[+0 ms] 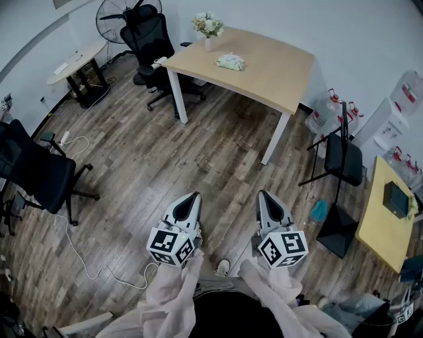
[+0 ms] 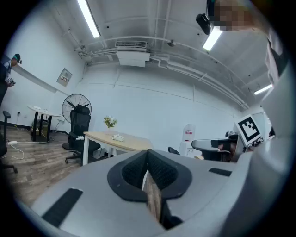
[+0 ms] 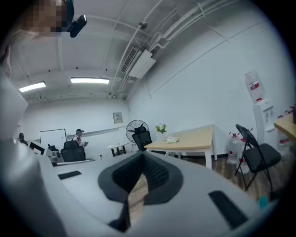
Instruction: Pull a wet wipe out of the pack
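The left gripper (image 1: 192,199) is held out flat over the wood floor (image 1: 218,152). Its jaws are pressed together, with nothing between them. Its own view shows the tips meeting, which you cannot see from the head view.

Far ahead of it, and a bit to its right, stands a light wood table (image 1: 277,72). The pack of wet wipes (image 1: 230,62) lies on the table, well apart from both grippers. A vase of flowers (image 1: 208,26) stands just behind the pack. A black office chair (image 1: 149,39) and a fan (image 1: 119,16) are to the left of the table.

The right gripper (image 1: 264,197) is beside the left one. Its jaws are together too, and hold nothing. Only its view shows a person in a cap (image 3: 79,135) far off by the wall. A black folding chair (image 1: 344,155) stands ahead of it to its right.
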`<state>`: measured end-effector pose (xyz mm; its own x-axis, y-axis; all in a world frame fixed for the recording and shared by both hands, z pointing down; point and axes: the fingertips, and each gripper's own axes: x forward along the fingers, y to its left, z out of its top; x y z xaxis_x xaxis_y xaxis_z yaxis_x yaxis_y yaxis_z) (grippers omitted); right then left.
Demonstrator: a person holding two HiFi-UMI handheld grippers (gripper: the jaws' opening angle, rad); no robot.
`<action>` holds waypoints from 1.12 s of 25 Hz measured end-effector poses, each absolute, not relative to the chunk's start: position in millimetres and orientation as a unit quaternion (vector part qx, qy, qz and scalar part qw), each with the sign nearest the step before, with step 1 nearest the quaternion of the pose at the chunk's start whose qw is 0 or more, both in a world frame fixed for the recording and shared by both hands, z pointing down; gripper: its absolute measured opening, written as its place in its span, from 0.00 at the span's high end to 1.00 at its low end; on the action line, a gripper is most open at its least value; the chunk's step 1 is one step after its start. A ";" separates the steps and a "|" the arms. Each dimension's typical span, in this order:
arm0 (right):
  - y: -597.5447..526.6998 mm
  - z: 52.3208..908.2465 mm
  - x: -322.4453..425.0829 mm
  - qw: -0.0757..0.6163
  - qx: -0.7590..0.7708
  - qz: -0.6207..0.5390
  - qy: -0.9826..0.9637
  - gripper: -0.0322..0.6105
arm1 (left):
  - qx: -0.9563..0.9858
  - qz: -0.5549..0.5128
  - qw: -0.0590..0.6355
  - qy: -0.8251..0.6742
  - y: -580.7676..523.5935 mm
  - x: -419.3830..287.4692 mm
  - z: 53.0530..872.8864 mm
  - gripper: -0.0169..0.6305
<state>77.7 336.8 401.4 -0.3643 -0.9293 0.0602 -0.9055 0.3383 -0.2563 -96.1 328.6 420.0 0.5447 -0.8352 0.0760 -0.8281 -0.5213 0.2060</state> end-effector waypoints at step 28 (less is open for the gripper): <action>321.3 420.5 91.2 0.032 -0.568 -0.128 0.812 0.93 | 0.865 0.004 0.122 -0.487 321.5 -79.8 437.5 0.96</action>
<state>91.2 321.3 420.5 -0.3520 -0.9313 0.0942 -0.9150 0.3211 -0.2444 -79.8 321.5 437.5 0.5257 -0.8414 0.1256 -0.8433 -0.4960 0.2068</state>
